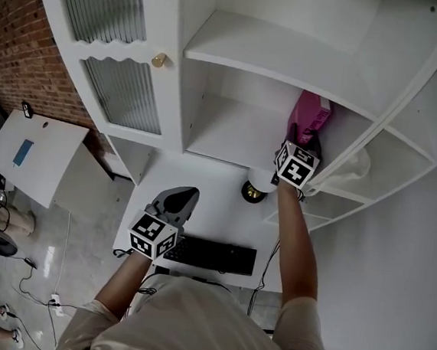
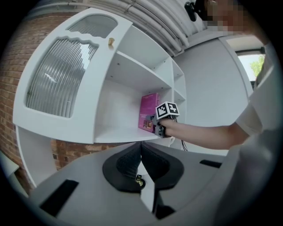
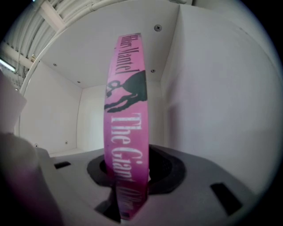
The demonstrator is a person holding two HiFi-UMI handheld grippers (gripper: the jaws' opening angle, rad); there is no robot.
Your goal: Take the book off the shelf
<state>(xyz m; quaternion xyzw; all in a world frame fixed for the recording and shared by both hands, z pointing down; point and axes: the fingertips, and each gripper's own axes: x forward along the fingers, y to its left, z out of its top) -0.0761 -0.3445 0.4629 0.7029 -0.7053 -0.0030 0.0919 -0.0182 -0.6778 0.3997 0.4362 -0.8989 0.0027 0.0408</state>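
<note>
A pink book [image 1: 310, 116] stands upright at the right end of a white shelf [image 1: 223, 128], close to the compartment's side wall. My right gripper [image 1: 302, 140] is at the book's near edge. In the right gripper view the pink spine [image 3: 126, 132] with white lettering fills the gap between the jaws of my right gripper [image 3: 128, 170], which is shut on it. The left gripper view shows the book [image 2: 148, 112] and the right hand beside it from the side. My left gripper [image 1: 182, 198] hangs lower, over the desk, shut and holding nothing [image 2: 140, 152].
The cabinet has a ribbed glass door with a gold knob [image 1: 159, 60] at the left and another shelf [image 1: 275, 60] above the book. Below are a white desk [image 1: 202, 184], a black keyboard [image 1: 211, 254] and a round white and black object [image 1: 256, 188].
</note>
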